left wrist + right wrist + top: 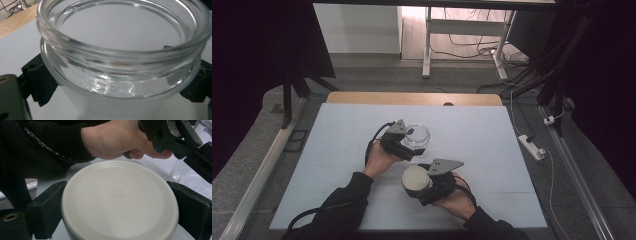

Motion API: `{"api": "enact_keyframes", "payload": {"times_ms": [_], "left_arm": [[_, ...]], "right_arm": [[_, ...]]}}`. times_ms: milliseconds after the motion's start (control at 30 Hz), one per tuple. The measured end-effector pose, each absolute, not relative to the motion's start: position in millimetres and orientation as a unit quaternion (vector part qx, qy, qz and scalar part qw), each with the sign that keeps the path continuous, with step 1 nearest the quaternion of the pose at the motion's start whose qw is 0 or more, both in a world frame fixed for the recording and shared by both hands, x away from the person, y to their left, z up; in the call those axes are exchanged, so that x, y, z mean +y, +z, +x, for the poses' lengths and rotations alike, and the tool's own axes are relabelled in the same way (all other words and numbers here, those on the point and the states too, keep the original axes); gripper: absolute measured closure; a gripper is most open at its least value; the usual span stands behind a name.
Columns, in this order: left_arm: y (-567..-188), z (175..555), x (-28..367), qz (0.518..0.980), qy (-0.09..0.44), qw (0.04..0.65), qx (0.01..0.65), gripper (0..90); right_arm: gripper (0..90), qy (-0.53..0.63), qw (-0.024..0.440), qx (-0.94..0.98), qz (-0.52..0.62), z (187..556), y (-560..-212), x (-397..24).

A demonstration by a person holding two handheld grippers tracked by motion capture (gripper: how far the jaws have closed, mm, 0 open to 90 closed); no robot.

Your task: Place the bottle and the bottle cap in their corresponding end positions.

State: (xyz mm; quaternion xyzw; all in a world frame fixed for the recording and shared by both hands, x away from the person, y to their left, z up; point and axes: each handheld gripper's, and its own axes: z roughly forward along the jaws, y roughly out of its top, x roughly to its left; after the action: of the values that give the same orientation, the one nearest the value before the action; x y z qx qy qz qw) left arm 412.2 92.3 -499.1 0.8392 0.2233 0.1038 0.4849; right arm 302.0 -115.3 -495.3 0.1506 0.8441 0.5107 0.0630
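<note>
The left gripper (410,146) is closed on the jar (417,135), one black jaw on each side of the glass body below the threaded neck. The jar stands upright near the middle of the tabletop (337,145), mouth open. The right gripper (424,186) clamps the lid (415,177) across its rim, flat top facing up, just beside the jar on the person's side and apart from it.

The step in hand looks like bringing lid and jar together. To do it well, keep the left grip low on the body so the threads stay free, hold the jar steady, bring the lid level over the mouth and centre it before lowering. A tilted lid would catch on the glass rim. Only then turn it, with light pressure, since glass can slip between hard jaws.

In the left gripper view the jar (125,60) appears empty: the pale tabletop shows through its walls, though glare near the bottom makes it hard to be certain. In the right gripper view the lid (120,200) is plain cream with a small embossed mark at its centre.
</note>
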Motion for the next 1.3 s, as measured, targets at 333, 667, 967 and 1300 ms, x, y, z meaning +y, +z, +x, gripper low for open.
{"api": "enact_keyframes", "payload": {"times_ms": [333, 667, 967, 1300], "left_arm": [[-513, 416, 91, 0.843, 0.103, 0.478, 0.223, 7.4], [-518, 420, 96, 0.841, 0.111, 0.475, 0.233, 7.4], [-523, 422, 98, 0.843, 0.115, 0.470, 0.236, 7.4], [-524, 423, 98, 0.841, 0.122, 0.472, 0.234, 7.3]], "right_arm": [[7.2, 0.497, 0.060, 0.853, 0.146, 305, -512, -110], [7.2, 0.475, 0.064, 0.866, 0.144, 308, -527, -106], [7.1, 0.453, 0.066, 0.876, 0.150, 313, -535, -103], [6.9, 0.428, 0.067, 0.885, 0.174, 317, -537, -99]]}}
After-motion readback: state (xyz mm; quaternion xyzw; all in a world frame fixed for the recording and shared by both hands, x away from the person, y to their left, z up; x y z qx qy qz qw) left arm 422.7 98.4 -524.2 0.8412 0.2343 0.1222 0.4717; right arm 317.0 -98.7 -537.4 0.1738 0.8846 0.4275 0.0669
